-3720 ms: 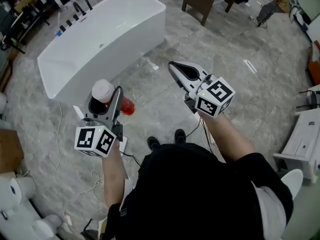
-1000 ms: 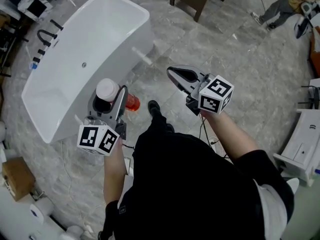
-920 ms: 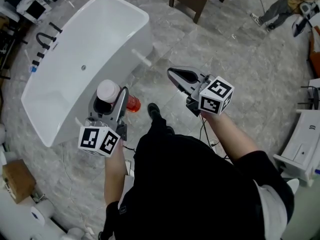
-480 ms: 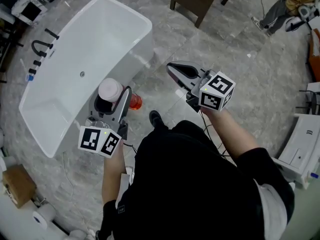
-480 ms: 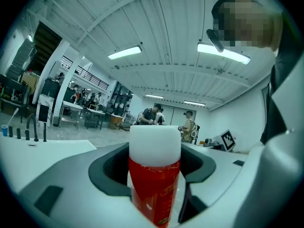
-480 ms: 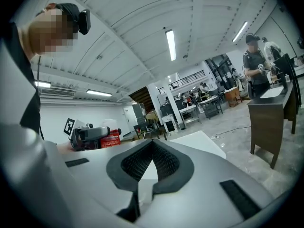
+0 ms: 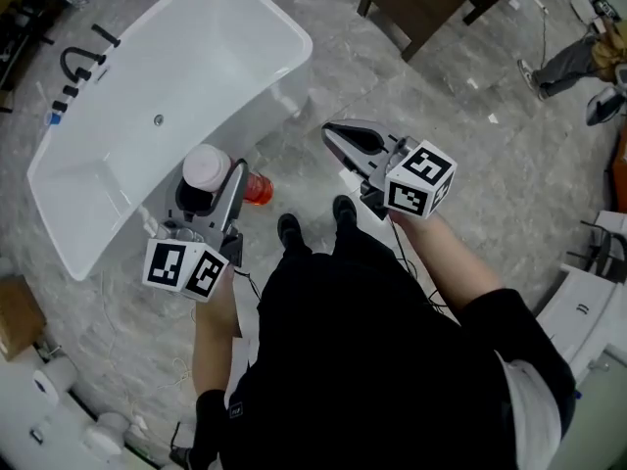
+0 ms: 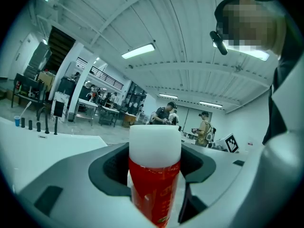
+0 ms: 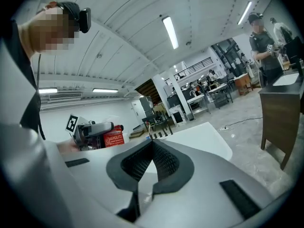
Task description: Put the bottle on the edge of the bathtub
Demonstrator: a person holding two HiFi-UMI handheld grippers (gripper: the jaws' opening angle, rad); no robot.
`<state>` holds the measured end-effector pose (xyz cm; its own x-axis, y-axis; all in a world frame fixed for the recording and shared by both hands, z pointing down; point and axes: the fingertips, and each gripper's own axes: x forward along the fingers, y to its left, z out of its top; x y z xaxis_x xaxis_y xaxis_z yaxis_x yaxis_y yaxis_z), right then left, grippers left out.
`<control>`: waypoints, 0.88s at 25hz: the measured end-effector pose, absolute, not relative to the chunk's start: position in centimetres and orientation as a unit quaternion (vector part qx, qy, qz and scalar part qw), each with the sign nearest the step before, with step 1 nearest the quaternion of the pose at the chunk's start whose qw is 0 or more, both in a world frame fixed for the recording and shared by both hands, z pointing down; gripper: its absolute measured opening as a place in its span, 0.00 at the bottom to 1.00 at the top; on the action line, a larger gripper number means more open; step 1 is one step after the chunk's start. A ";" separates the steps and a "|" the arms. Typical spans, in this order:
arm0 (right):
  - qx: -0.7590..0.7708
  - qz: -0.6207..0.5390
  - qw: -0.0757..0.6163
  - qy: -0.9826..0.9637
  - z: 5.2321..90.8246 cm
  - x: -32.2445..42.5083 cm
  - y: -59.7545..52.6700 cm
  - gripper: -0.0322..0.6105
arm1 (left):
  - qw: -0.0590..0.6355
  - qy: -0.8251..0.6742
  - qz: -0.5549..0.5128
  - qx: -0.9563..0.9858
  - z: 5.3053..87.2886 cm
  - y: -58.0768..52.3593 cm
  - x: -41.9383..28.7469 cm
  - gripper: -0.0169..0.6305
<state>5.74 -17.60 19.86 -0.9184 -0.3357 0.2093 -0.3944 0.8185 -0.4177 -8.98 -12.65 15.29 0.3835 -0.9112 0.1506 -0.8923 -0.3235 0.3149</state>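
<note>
The bottle (image 7: pixel 257 190), red with a white cap, is clenched between the jaws of the left gripper (image 7: pixel 214 176). It is carried tilted in the air, cap uppermost. From above it hangs over the floor (image 7: pixel 470 164) just beside the near long wall of the tub (image 7: pixel 302 39), which stretches away toward 11 o'clock. It is not yet on the rim. The right gripper (image 7: pixel 333 131) is at 1 o'clock from the bottle, well apart from it. Its jaws are pressed together on nothing.

To do this step well, I'd bring the bottle toward 11 o'clock until its base is squarely over the flat of the rim. Then turn it upright, lower it until it bears its own weight, and only then let go. The rim looks narrow and smooth, so a tilted or off-centre landing could send it sliding into the basin or onto the floor.

There is plenty of room. A black faucet (image 7: pixel 73 64) stands beyond the tub at 10 o'clock and a dark cabinet (image 7: pixel 416 3) is off at 1 o'clock.
</note>
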 end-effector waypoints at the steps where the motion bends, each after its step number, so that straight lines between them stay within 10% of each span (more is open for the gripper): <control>1: 0.180 0.232 0.069 -0.953 20.2 6.1 -18.1 0.09 | 0.178 -0.564 -0.032 0.806 15.4 -13.0 -8.6 0.48; 22: 0.096 0.277 0.141 -0.946 32.0 4.0 -23.3 0.09 | 0.206 -0.626 -0.002 0.753 24.2 -17.6 -8.8 0.48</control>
<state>3.95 -23.27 31.98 -0.9417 -0.1043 0.3199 -0.2606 0.8277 -0.4970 -8.76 -17.60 24.16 0.2174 -0.9425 0.2537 -0.9405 -0.1328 0.3129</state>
